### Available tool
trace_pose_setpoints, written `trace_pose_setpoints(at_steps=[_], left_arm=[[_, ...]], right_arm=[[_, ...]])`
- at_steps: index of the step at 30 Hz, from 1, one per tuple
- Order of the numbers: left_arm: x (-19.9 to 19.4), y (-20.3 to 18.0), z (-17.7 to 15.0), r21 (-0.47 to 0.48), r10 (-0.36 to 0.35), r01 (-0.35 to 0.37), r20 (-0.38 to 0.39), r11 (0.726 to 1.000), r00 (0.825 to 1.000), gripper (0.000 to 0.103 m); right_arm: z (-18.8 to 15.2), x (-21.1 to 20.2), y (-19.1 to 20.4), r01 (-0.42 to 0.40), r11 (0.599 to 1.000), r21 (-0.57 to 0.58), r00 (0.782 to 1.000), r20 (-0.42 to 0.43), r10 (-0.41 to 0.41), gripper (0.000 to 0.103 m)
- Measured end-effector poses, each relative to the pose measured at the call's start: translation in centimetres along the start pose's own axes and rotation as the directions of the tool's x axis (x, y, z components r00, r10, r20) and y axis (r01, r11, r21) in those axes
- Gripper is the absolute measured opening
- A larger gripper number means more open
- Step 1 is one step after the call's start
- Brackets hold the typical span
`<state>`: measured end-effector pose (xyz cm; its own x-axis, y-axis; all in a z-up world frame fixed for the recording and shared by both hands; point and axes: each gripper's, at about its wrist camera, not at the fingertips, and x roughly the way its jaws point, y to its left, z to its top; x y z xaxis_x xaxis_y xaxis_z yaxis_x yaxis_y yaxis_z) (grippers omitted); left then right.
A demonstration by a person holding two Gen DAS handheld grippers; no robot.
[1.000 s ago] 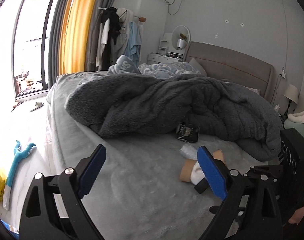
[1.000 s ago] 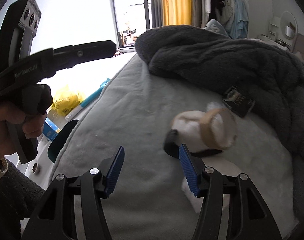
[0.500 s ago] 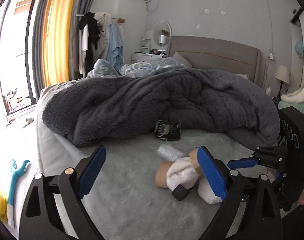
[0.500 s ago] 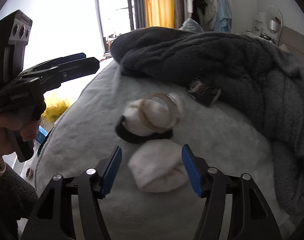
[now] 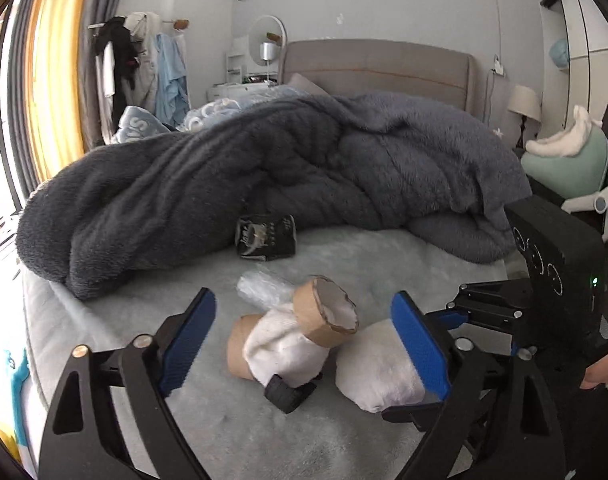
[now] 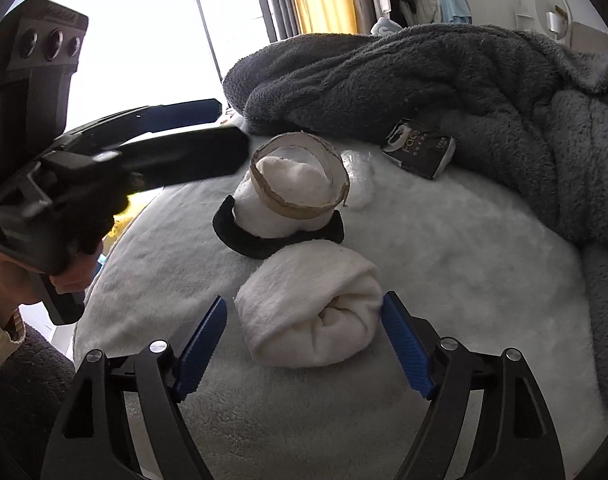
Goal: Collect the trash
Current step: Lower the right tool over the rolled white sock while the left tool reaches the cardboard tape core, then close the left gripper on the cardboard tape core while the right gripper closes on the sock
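A small pile lies on the pale bed cover: a cardboard ring [image 5: 325,312] [image 6: 300,176] over a white cloth [image 5: 282,350], a second cardboard roll [image 5: 238,346], clear crumpled plastic [image 5: 264,290] [image 6: 357,164], a black band [image 6: 240,236] and a rolled white sock [image 6: 311,314] [image 5: 377,376]. A black wrapper [image 5: 265,236] [image 6: 419,148] lies by the blanket. My left gripper [image 5: 304,346] is open around the pile. My right gripper [image 6: 304,346] is open with the white sock between its fingers, not touching.
A dark grey fleece blanket [image 5: 264,168] is heaped across the bed behind the pile. The bed's edge [image 5: 36,328] drops to the floor on the left, where a yellow bag [image 6: 122,224] lies. A chair with a green cushion [image 5: 567,164] stands at right.
Both grippers have moved forward and down toward the pile. The white sock now sits between the right gripper's fingers, and the pile sits between the left gripper's fingers.
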<state>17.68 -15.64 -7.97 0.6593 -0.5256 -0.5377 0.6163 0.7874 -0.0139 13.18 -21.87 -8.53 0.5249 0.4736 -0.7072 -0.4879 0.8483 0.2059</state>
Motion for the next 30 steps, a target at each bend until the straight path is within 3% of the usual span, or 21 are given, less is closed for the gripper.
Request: trace_pose_setpoints(at_steps=[5, 13, 30], left_arm=[[1.2, -0.6, -0.3, 0.042, -0.011, 0.013, -0.027, 0.999, 1.000, 0.087], [2.7, -1.9, -0.9, 0.136, 0.048, -0.041, -0.053, 0.990, 0.997, 0.080], [4.9, -1.8, -1.2, 0.132, 0.069, -0.061, -0.059, 0.989, 0.996, 0.054]], right_arm=[[-0.5, -0.1, -0.6, 0.003, 1.000, 0.011, 1.000, -0.008, -0.002, 0.081], [-1.1, -0.3, -1.6, -0.025, 0.999, 0.048, 1.000, -0.008, 0.025, 0.081], [-1.0, -0.2, -1.7, -0.033, 0.998, 0.061, 0.999, -0.011, 0.034, 0.081]])
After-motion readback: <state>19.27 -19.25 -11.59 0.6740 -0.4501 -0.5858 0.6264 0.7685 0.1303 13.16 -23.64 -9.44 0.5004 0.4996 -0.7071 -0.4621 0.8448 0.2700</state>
